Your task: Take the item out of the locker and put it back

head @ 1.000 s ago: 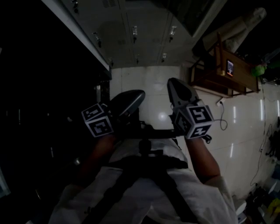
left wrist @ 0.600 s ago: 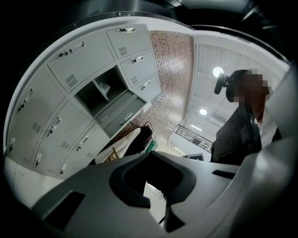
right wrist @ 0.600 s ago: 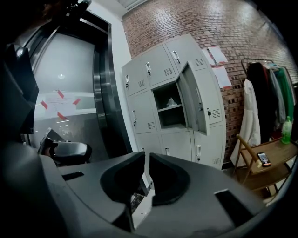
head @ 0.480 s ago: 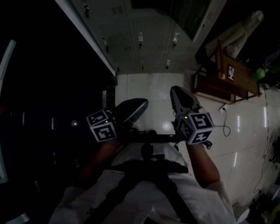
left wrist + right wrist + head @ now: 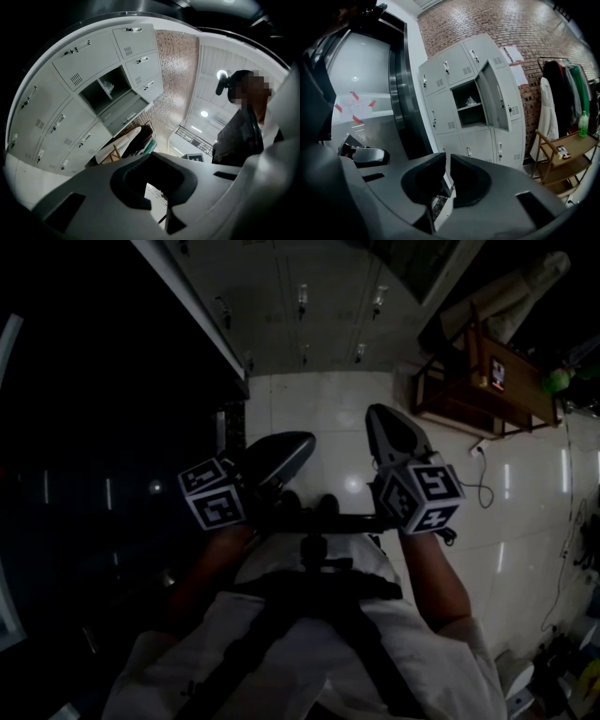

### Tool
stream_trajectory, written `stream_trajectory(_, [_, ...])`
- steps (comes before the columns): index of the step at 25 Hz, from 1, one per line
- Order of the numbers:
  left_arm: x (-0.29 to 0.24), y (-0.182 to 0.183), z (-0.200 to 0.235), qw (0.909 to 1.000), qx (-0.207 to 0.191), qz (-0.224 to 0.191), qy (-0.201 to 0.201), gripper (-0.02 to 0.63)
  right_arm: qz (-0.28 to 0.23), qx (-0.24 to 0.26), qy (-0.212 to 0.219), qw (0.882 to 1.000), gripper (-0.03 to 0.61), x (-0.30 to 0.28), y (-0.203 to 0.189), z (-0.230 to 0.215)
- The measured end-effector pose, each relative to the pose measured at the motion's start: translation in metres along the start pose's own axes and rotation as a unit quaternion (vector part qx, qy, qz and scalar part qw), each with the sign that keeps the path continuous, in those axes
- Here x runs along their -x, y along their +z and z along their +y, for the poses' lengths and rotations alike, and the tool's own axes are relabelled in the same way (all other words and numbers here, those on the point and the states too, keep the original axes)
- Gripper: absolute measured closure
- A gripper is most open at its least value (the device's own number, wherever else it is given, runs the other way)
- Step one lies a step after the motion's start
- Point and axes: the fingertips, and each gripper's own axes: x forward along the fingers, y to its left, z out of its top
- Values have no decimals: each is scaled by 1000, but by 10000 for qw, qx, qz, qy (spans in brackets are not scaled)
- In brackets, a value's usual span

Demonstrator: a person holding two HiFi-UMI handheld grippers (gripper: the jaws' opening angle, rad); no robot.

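Neither half of the task shows as under way. The right gripper (image 5: pixel 446 161) has its jaws drawn almost together, with only a thin slit between the pads and nothing in that slit. The left gripper (image 5: pixel 152 157) also has its jaw tips closed on each other and carries nothing.

The item (image 5: pixel 470 100) is a small pale thing, too small to name. It lies on the upper shelf of the open locker (image 5: pixel 471 118), straight ahead of the right gripper and well above its jaw tips, a long way off across the floor (image 5: pixel 319 418). The locker door (image 5: pixel 494 96) is swung out to the right of that compartment, so the way in is clear. From the left gripper, which is tilted upward, the same open compartment sits high and to the left of the jaws, again well apart.

In the head view both grippers are held close in front of the person's body, side by side, with the bank of lockers beyond their tips.

With the item in the locker and both grippers empty, I judge that the take-out is yet to come. The walk up to the locker, the reach in, the grasp, the withdrawal and the return all remain. The pictures alone cannot rule out that the round is already finished.
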Motion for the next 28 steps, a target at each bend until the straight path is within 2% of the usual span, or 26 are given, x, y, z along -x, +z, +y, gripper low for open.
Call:
stream_trajectory(10, [18, -1, 0, 9999, 88, -9, -89, 615, 71, 14, -89, 9999, 557, -1, -10, 20])
stream_trajectory(14, [22, -1, 1, 9999, 110, 13, -112, 615, 89, 94, -83, 9999, 579, -2, -11, 27])
stream_trajectory(28, [25, 0, 5, 9994, 181, 132, -266, 615, 78, 420, -182, 9989, 580, -2, -7, 38])
